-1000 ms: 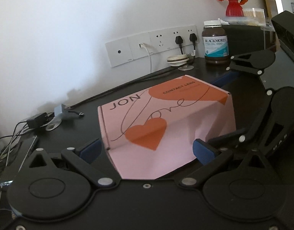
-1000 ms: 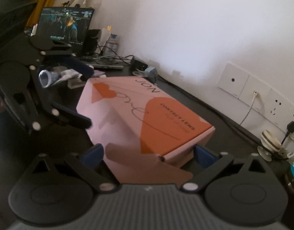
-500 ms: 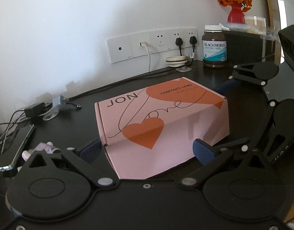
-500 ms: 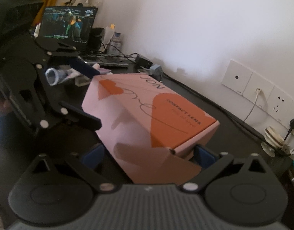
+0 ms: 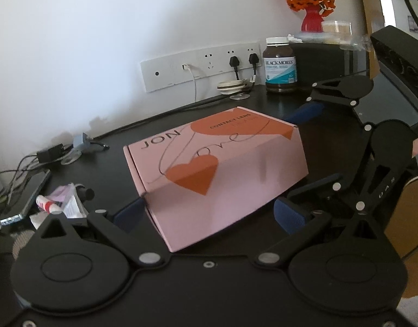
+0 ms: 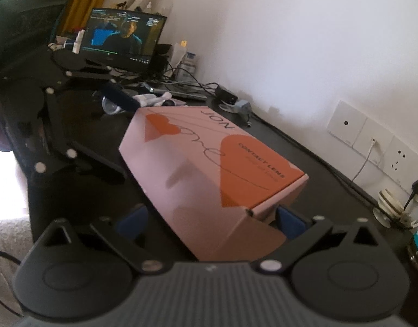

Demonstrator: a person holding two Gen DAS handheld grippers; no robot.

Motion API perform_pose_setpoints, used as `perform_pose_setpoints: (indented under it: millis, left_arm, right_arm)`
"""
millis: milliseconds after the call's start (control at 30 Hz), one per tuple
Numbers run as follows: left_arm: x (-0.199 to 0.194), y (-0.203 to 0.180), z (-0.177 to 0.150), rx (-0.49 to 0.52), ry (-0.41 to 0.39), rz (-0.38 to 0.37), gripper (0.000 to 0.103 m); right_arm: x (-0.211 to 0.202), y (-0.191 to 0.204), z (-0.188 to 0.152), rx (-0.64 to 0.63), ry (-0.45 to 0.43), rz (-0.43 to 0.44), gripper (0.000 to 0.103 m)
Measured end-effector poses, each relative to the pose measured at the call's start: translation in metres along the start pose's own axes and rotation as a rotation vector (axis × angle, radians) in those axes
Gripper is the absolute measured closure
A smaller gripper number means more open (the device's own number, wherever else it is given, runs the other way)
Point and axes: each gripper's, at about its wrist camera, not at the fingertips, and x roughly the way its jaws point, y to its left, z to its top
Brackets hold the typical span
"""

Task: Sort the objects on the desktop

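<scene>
1. Desk (image 5: 81, 169): black, against a white wall; cables along its back edge.
2. Box (image 5: 217, 174): pink with orange hearts, on the desk's middle, between both grippers.
3. Left gripper (image 5: 209, 214): spread wide, pads flanking the box's near end.
4. Right gripper (image 6: 211, 222): likewise spread, astride the opposite end.
5. Bottle (image 5: 280, 65): brown, by the wall.
</scene>
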Motion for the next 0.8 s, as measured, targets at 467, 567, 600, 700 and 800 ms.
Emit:
perform_pose_setpoints:
  millis: [467, 567, 600, 700, 800]
  left_arm:
    - [-0.018, 0.007, 0.001, -0.022, -0.075, 0.076, 0.000]
    - [-0.013, 0.027, 0.012, -0.101, -0.099, 0.134, 0.000]
    - [-0.009, 0.032, 0.016, -0.123, -0.101, 0.146, 0.000]
    - [0.006, 0.044, 0.027, -0.174, -0.092, 0.161, 0.000]
    - [0.023, 0.047, 0.036, -0.191, -0.064, 0.147, 0.000]
  right_arm:
    - [-0.015, 0.028, 0.001, -0.022, -0.029, 0.019, 0.007]
    - [-0.018, 0.026, -0.001, 0.015, -0.040, -0.006, 0.007]
    - [-0.020, 0.026, -0.001, 0.023, -0.045, -0.018, 0.007]
    - [-0.022, 0.026, 0.001, 0.052, -0.066, -0.049, 0.007]
    - [-0.023, 0.025, 0.006, 0.088, -0.080, -0.071, 0.007]
